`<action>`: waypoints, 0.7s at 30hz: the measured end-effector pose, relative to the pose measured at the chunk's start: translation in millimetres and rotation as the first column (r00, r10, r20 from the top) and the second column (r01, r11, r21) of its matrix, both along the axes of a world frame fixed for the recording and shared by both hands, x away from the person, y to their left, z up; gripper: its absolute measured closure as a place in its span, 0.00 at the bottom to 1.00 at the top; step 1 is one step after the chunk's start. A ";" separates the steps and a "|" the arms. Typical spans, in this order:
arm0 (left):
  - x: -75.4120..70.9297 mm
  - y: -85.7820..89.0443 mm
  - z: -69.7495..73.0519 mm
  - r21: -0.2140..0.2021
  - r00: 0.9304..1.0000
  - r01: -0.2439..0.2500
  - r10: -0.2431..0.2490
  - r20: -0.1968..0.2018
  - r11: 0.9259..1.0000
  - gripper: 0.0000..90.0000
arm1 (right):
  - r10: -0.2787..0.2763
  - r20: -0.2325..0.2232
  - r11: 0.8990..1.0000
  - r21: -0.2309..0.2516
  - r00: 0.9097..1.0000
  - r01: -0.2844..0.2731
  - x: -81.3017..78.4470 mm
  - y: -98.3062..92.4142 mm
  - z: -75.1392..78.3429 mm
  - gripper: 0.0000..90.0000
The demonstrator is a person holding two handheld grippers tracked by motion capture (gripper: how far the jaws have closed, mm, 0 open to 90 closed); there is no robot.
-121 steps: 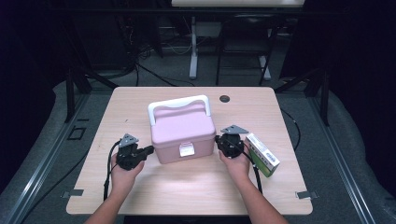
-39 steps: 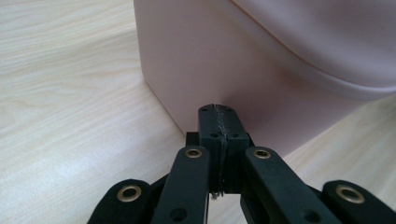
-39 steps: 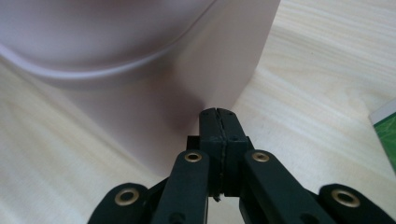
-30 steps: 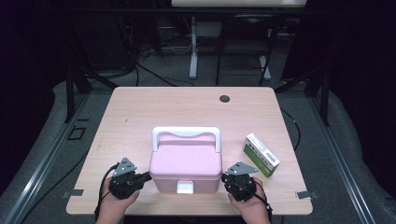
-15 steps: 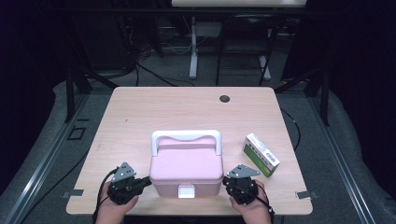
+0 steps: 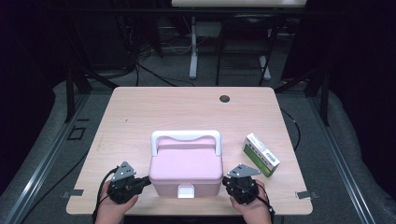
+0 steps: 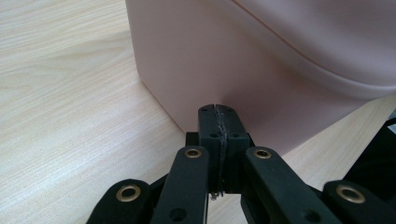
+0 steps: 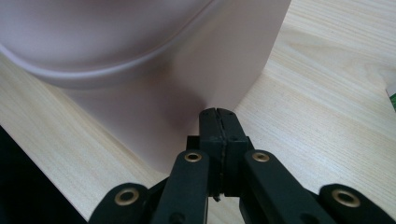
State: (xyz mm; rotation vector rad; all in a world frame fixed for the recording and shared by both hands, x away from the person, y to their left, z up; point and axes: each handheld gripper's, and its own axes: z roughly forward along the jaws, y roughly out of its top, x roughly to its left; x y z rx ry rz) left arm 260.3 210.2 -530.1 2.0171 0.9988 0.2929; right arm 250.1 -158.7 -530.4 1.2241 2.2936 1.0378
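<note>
Box count was one: pink box (image 6: 186, 170) sat between my left gripper (image 6: 148, 178) and right gripper (image 6: 225, 182), both pinched together, empty; one green carton (image 6: 261, 154) lay right of it.

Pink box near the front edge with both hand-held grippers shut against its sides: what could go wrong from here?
1. The pink box sits close to the table's front edge; more pulling could tip it off.
2. The left hand-held gripper and right hand-held gripper only press with shut tips, so the smooth walls may slip.
3. A sideways slide could knock the green carton.
</note>
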 end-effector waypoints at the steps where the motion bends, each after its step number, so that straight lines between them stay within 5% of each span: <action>1: 0.5 0.7 0.1 -0.002 1.000 0.002 -0.002 -0.004 1.000 1.00 | 0.005 0.003 1.000 -0.004 1.000 -0.005 0.1 0.0 0.0 1.00; 6: 1.7 1.8 1.1 -0.002 1.000 0.004 -0.004 -0.011 1.000 0.99 | 0.002 -0.005 1.000 0.005 1.000 -0.002 0.8 -0.2 -0.2 1.00; 17: 6.0 10.9 5.7 -0.039 1.000 -0.019 0.018 -0.026 0.999 0.81 | 0.003 0.028 1.000 -0.001 1.000 -0.003 2.9 -7.0 6.5 0.81; 21: 8.2 14.2 9.8 -0.047 0.999 -0.022 0.020 -0.036 0.999 0.73 | -0.005 0.012 0.999 0.041 1.000 0.004 4.4 -12.7 11.6 0.72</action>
